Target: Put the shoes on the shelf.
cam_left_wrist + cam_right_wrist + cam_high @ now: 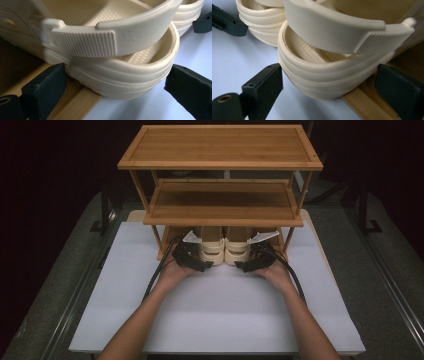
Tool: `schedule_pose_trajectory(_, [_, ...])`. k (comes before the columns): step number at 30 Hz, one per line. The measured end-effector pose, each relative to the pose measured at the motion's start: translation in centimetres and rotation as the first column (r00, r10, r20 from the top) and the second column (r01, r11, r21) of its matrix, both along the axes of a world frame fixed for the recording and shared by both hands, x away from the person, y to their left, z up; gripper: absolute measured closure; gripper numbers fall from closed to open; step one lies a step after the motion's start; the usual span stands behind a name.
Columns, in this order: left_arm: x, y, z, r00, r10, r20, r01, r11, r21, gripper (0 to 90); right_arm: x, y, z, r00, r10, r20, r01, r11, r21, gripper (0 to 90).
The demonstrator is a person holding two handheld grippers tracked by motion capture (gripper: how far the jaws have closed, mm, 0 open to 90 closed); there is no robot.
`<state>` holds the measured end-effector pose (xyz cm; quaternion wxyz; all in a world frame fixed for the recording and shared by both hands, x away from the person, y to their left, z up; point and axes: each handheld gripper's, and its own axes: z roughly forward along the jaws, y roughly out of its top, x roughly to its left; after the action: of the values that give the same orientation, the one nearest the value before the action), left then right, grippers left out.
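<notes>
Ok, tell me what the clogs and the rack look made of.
Left clog and right clog: cream moulded foam or rubber, probably; matte, seamless ribbed heels, pebbled straps. Three-tier rack: bamboo or light wood, going by the streaky grain and satin sheen.

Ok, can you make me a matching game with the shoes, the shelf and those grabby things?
Things:
1. left shoe
2. right shoe
3. wooden rack
4. white mat

States:
a. covers the table under everything
b. heel sits between the open left gripper jaws
c. three shelves, top one bare
d. heel sits between the open right gripper jaws

Pairs: 1-b, 2-d, 3-c, 4-a
</notes>
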<state>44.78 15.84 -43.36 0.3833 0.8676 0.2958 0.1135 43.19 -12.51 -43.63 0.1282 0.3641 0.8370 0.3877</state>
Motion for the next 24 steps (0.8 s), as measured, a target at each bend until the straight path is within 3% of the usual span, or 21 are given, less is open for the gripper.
schedule_pose_trajectory(11, [0.2, 0.2, 0.3, 0.9998, -0.006, -0.016, 0.005, 0.9999, -0.015, 4.0, 0.1, -0.1, -0.1, 0.9999, -0.013, -0.002, 0.013, 1.000, 0.015, 9.2])
schedule_pose_trajectory(17, [-0.4, 1.0, 1.1, 0.9999, -0.005, -0.010, 0.005, 0.9999, -0.016, 4.2, -0.7, -0.9, 0.6, 0.9999, -0.017, -0.002, 0.017, 0.999, 0.042, 9.2])
schedule_pose_trajectory(23, [-1.6, 2.0, 2.0, 0.9998, -0.021, 0.000, 0.021, 0.9998, 0.000, 4.2, -2.0, -2.0, 1.7, 1.0000, -0.004, 0.008, 0.003, 0.999, 0.038, 7.7])
schedule_pose_trajectory(24, [-1.8, 2.2, 2.1, 0.9997, -0.023, 0.003, 0.023, 0.9997, 0.000, 4.2, -2.3, -2.3, 1.9, 0.9996, -0.003, 0.027, 0.002, 0.999, 0.034, 7.7])
